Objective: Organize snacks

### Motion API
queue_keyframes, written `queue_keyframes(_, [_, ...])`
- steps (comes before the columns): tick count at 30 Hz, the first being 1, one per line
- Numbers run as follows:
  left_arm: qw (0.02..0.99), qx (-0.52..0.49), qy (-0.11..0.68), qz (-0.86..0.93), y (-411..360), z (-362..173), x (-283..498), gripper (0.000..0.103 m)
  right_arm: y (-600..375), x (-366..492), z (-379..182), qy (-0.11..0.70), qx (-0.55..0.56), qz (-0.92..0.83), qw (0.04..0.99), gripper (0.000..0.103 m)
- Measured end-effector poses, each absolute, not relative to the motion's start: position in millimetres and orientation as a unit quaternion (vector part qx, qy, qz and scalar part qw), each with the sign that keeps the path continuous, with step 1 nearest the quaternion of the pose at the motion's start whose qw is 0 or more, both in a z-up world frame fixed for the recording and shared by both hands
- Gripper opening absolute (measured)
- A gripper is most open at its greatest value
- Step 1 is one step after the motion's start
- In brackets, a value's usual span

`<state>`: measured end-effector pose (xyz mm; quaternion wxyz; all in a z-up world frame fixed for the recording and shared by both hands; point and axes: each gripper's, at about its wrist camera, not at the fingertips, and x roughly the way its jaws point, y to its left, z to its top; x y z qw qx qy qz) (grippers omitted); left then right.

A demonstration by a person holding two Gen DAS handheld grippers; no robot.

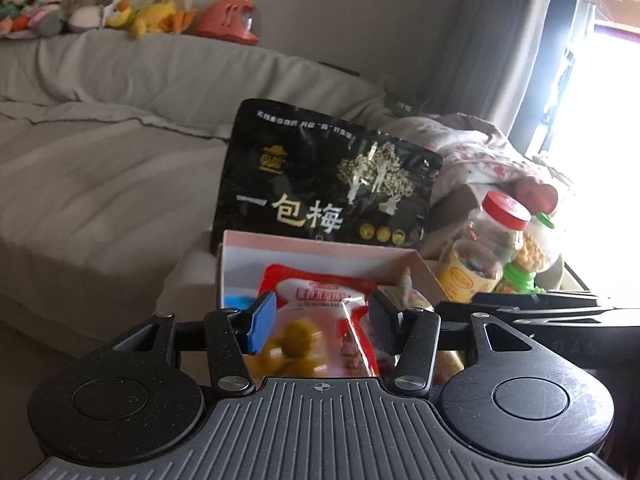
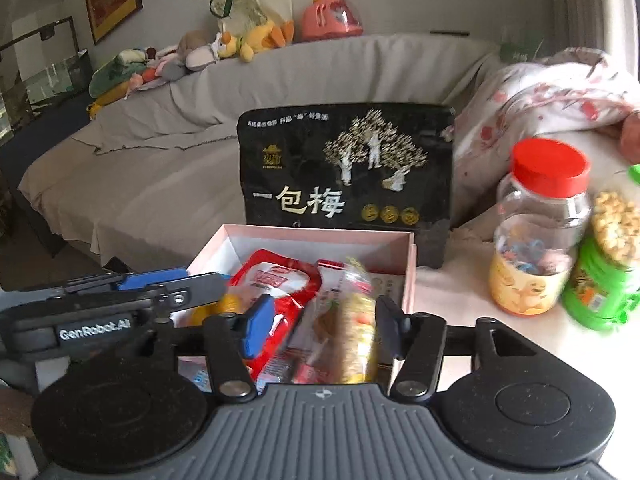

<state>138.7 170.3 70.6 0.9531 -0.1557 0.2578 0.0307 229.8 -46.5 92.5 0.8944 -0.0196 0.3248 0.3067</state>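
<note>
An open pink box [image 1: 320,246] [image 2: 320,234] stands on a pale table in front of a sofa. My left gripper [image 1: 322,324] hangs over the box, shut on a red-and-white snack packet [image 1: 320,300] [image 2: 276,280] with yellow-green balls inside. In the right wrist view this gripper reaches in from the left, over the box's left edge. My right gripper [image 2: 324,328] is open above the box's near side. A blurred yellow packet [image 2: 356,320] sits loose between its fingers, clear of the blue pad [image 2: 258,328]. More packets lie under it in the box.
A big black plum bag [image 1: 320,176] [image 2: 348,164] leans upright behind the box. To the right stand a red-lidded clear jar [image 1: 496,232] [image 2: 540,228] and a green jar [image 2: 604,280]. A floral blanket [image 2: 560,92] lies beyond them, and plush toys [image 2: 240,44] line the sofa back.
</note>
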Motion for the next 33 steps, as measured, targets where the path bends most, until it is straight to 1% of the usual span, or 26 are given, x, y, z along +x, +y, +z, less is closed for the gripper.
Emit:
queue_keyframes(5, [0.958,-0.137,0.252,0.024,149.5,83.0,95.5,0.056,-76.8,191.9,97.0,0.318,0.005,0.32,0.892,0.067])
queue_keyframes(9, [0.951,-0.116,0.285,0.016,123.9,85.3,45.7,0.056,-97.0,145.6,91.5,0.319,-0.018,0.323,0.891,0.072])
queue_keyframes(13, [0.942,-0.112,0.317,0.012,99.0,66.6,-9.1,0.056,-116.9,90.6,70.3,0.315,-0.053,0.311,0.895,0.078])
queue_keyframes(16, [0.947,-0.103,0.303,0.025,78.1,42.0,-41.8,0.056,-125.8,56.3,44.7,0.312,-0.084,0.293,0.9,0.079])
queue_keyframes(20, [0.951,-0.106,0.289,0.034,59.3,16.1,-50.8,0.056,-128.4,34.7,20.5,0.318,-0.11,0.266,0.903,0.08])
queue_keyframes(24, [0.947,-0.091,0.306,0.033,45.5,4.2,-45.6,0.057,-138.6,40.2,7.6,0.347,-0.077,0.244,0.902,0.08])
queue_keyframes(25, [0.945,-0.087,0.313,0.036,43.2,0.8,-43.7,0.057,-142.5,41.8,3.8,0.351,-0.066,0.244,0.902,0.083])
queue_keyframes(30, [0.949,-0.063,0.306,0.049,33.5,-3.1,-43.5,0.058,-143.9,34.7,-0.7,0.339,-0.071,0.238,0.907,0.084])
queue_keyframes(33, [0.95,-0.06,0.302,0.052,32.0,-4.7,-43.5,0.058,-143.7,34.5,-1.5,0.339,-0.071,0.23,0.91,0.087])
